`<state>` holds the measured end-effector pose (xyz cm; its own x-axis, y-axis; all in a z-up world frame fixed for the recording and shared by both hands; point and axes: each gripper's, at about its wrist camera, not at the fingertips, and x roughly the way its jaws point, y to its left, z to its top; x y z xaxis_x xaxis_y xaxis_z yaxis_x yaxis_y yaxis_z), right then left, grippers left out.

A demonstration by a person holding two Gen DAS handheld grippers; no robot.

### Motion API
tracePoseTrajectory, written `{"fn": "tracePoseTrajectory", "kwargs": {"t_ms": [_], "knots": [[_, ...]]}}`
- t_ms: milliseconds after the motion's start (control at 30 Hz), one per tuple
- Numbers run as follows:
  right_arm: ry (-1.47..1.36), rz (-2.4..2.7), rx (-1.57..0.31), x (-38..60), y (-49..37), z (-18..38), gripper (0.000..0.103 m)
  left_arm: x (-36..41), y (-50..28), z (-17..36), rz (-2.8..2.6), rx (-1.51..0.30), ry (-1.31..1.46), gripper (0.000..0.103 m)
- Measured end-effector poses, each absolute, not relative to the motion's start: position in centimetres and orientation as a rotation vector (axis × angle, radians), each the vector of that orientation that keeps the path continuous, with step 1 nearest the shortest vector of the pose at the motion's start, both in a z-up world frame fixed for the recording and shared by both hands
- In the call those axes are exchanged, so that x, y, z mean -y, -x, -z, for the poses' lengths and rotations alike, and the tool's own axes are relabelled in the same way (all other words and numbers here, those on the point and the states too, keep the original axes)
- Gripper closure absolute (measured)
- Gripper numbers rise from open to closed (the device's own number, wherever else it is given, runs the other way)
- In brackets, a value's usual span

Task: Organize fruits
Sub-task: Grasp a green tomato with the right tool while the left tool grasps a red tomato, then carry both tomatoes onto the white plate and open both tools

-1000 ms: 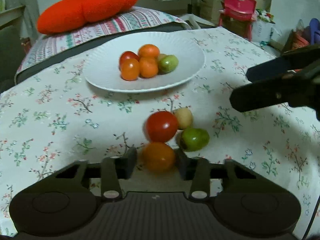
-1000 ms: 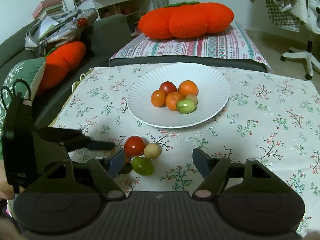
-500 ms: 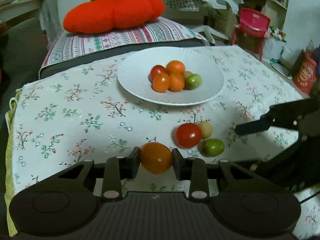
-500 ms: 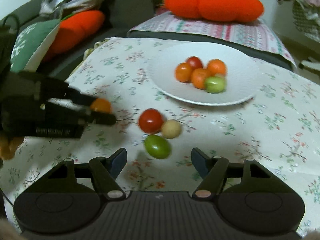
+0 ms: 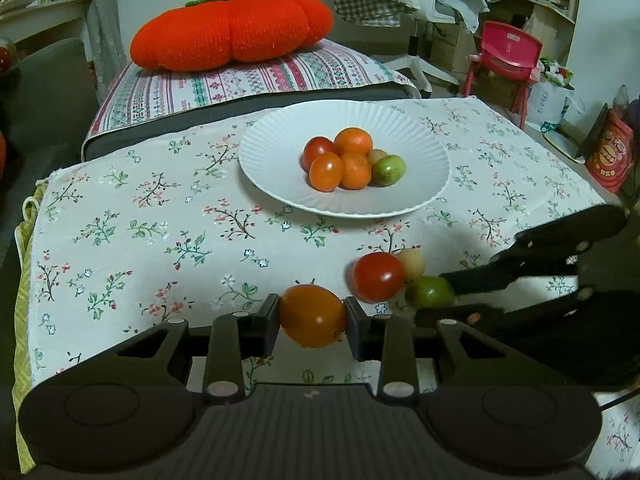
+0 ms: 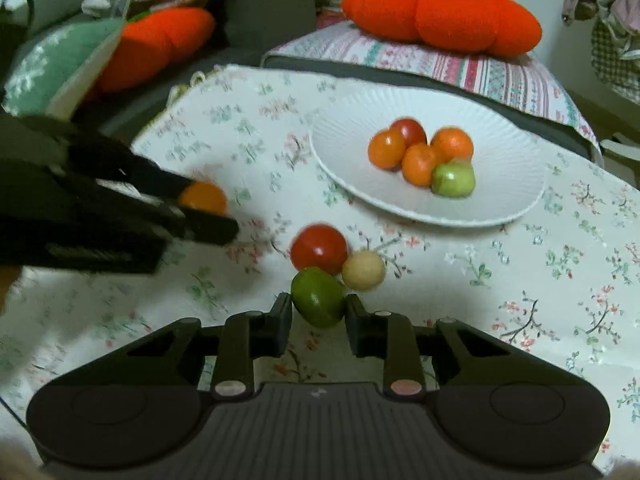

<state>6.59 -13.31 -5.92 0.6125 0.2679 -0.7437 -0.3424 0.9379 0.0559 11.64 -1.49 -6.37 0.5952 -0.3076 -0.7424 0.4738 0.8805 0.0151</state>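
left tool [image 5: 312, 318] grips orange fruit [image 5: 312, 316] | right tool [image 6: 318, 316] just closed, grips green fruit [image 6: 318, 297] | beside it: red fruit [image 6: 319, 249], pale fruit [image 6: 363, 271] | plate [image 5: 280, 168]: six fruits

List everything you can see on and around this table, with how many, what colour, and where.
plate: one, white, ribbed, far middle of the tablecloth
fruits on plate: six; one red, three orange, one green, one pale one mostly hidden
red tomato: one, on the cloth, near side
pale fruit: one, beige, touching the red tomato
tablecloth: one, white with flowers
pumpkin cushions: two, orange; one behind the plate, one far left in the right wrist view
striped cushion: one, pink and white, under the pumpkin
small chair: one, red, back right
left gripper: black, shut on orange tomato
right gripper: black, just closed on green fruit
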Motion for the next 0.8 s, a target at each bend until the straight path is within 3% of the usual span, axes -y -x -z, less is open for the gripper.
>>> {"fn": "tracePoseTrajectory", "kwargs": {"t_ms": [800], "knots": [[-0.008,-0.199,-0.729,19.6,-7.9,2.6,0.077,3.5,-13.9,5.9,0.445,-0.752,-0.175,0.091]]}}
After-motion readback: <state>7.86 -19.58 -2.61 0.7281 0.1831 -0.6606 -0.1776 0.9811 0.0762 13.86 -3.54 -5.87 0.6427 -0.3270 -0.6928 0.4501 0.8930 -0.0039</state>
